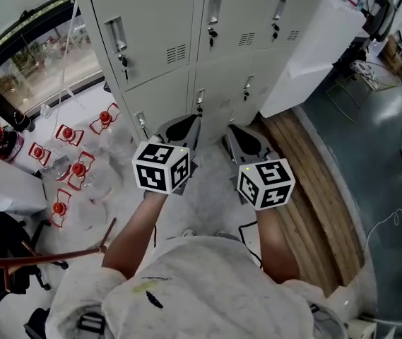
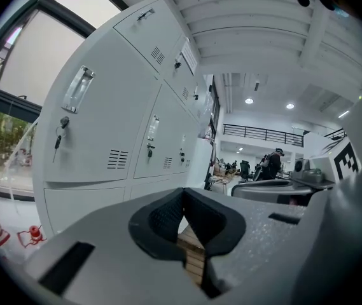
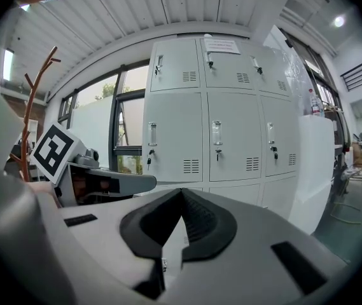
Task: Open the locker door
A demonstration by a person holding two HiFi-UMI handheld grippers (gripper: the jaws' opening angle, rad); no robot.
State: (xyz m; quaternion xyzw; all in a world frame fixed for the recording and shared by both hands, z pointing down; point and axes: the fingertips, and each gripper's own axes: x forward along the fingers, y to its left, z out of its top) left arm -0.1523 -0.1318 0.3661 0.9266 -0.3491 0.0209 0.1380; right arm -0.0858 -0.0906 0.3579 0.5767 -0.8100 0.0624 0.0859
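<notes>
White floor [image 1: 211, 174], wood-plank strip [image 1: 317, 179] right, window [image 1: 34, 66] left.

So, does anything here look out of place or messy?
Only the small red-and-white things scattered loosely on the floor by the window, left of the lockers; I can't tell what they are. Their doors all look shut and straight.

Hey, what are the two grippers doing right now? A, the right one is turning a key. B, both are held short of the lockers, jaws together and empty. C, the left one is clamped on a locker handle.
B: the left gripper and the right gripper each show jaws meeting tip to tip with nothing between them, and the lockers stand apart beyond them.
</notes>
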